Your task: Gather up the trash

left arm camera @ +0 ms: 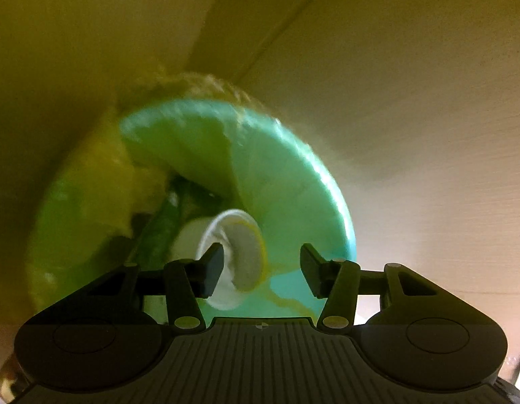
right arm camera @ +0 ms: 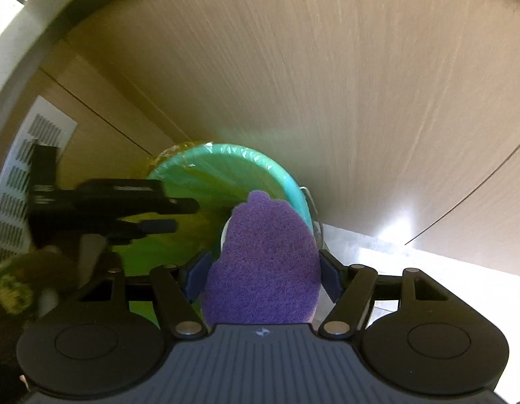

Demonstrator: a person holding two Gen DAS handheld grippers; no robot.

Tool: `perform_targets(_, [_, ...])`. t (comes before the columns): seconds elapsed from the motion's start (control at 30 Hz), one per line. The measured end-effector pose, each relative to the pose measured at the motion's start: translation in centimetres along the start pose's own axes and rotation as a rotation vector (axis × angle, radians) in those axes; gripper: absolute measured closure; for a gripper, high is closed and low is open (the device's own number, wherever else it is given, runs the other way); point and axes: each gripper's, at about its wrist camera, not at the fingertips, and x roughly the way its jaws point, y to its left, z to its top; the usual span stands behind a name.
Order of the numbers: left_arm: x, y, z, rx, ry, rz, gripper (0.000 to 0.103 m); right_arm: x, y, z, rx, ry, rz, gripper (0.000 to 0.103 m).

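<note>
Left gripper: jaws wide apart, nothing between the pads. No earlier frame is at hand to compare. Beyond the tips, at 12 o'clock, a white paper cup lies on its side inside the bin, mouth toward the camera; its lower edge is cut off by the gripper body. Bin interior blurred; dark shapes at 10 o'clock of the cup cannot be made out.

Right gripper: clamped on a purple scouring pad, both pads pressing its sides. The pad hides most of the bin mouth; a white sliver at its 10 o'clock edge is unidentifiable.

Bin: teal, round, lined with a yellow-green bag. Wooden panels stand close behind, from 10 to 2 o'clock.

In the right wrist view the left gripper sits at 9 o'clock, over the bin mouth.
</note>
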Motion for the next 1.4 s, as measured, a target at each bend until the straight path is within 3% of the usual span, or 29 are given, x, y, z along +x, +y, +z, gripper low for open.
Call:
perform_targets(0.13, [-2.8,0.4,-1.2,-0.009,-0.034,0.023,0.048,2.1,1.2,0.2,-0.01,0.052,0.021,0.035])
perform_targets(0.23, [-4.4,0.9,-2.9,-0.011,-0.041,0.051,0.048,4.0,3.3,0.5,-0.085,0.076,0.041,0.035])
perform_targets(0.43, [-5.5,2.4,-4.9,-0.03,-0.01,0.066,0.048,7.6,6.0,2.3,-0.145,0.031,0.097,0.034])
perform_targets(0.6, [-6.5,2.1,-4.9,-0.007,-0.013,0.058,0.048,11.0,6.5,3.4,-0.125,0.078,0.092,0.033])
perform_targets(0.73, [-7.6,1.2,-5.2,0.001,-0.05,0.038,0.048,10.1,6.2,3.0,-0.111,0.088,0.098,0.029])
perform_targets(0.97, [-8.8,0.0,-6.3,-0.034,-0.13,0.01,0.048,6.1,3.7,3.4,-0.001,0.004,0.135,0.026])
perform_targets(1.1, [-11.4,-1.0,-7.6,-0.034,-0.195,-0.001,0.048,3.1,3.2,4.7,0.024,-0.017,0.168,0.026])
perform_targets(1.2, [-14.9,-2.3,-9.0,-0.009,-0.281,0.027,0.048,-0.2,4.9,5.5,-0.074,-0.035,0.169,0.026])
perform_targets(1.3, [-20.2,-3.9,-10.8,-0.003,-0.429,0.065,0.048,-3.8,7.6,5.7,-0.2,-0.065,0.209,0.026])
perform_targets(1.4, [-26.4,-5.3,-13.3,-0.008,-0.607,0.138,0.048,-7.9,10.8,5.2,-0.318,-0.091,0.303,0.026])
